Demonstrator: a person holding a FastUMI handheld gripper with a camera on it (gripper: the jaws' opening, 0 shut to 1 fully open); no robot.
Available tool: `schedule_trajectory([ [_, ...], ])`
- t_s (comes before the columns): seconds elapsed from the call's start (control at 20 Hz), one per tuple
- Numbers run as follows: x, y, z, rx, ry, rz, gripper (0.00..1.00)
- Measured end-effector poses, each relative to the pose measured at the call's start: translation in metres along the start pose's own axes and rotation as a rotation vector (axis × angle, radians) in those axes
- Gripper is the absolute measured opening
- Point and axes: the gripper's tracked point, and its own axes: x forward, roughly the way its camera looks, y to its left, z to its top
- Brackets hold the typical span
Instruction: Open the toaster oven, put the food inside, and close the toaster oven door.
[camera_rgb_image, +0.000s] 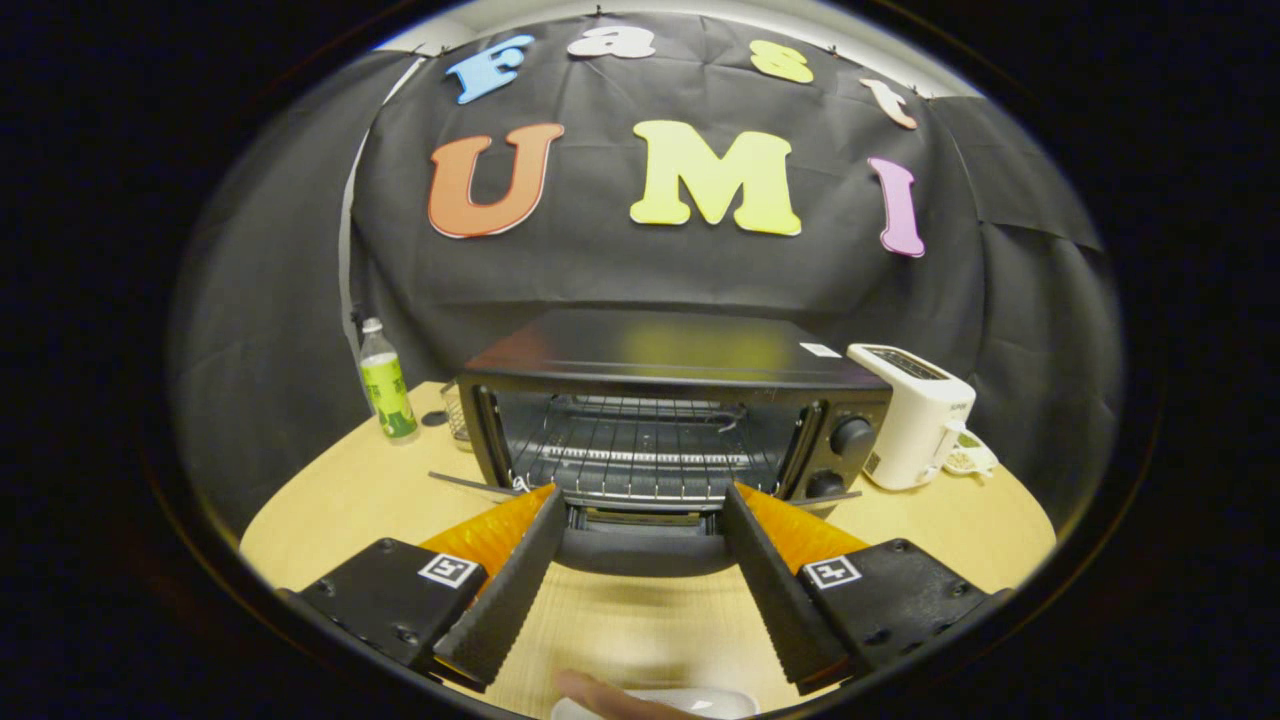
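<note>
The black toaster oven stands on the wooden table just ahead of my fingers. Its door is folded down flat towards me, and the dark door handle lies between my fingers. The wire rack inside is bare. My gripper is open, fingers spread wide on either side of the handle and touching nothing. Beneath the gripper, close to me, the rim of a white plate shows with a pinkish-brown rounded piece on it, mostly hidden, likely the food.
A white pop-up toaster stands right of the oven, with a small cup beside it. A green-labelled bottle and a small glass stand to the oven's left. The oven's knobs are on its right side.
</note>
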Motion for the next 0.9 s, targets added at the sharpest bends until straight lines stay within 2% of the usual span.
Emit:
schedule_trajectory([
  [0.35, -0.015, 0.0, -0.044, -0.003, 0.096, 0.009, 1.0],
  [0.5, -0.019, -0.008, -0.064, 0.016, 0.15, -0.012, 1.0],
  [0.9, -0.06, -0.013, -0.056, 0.005, 0.09, 0.004, 1.0],
])
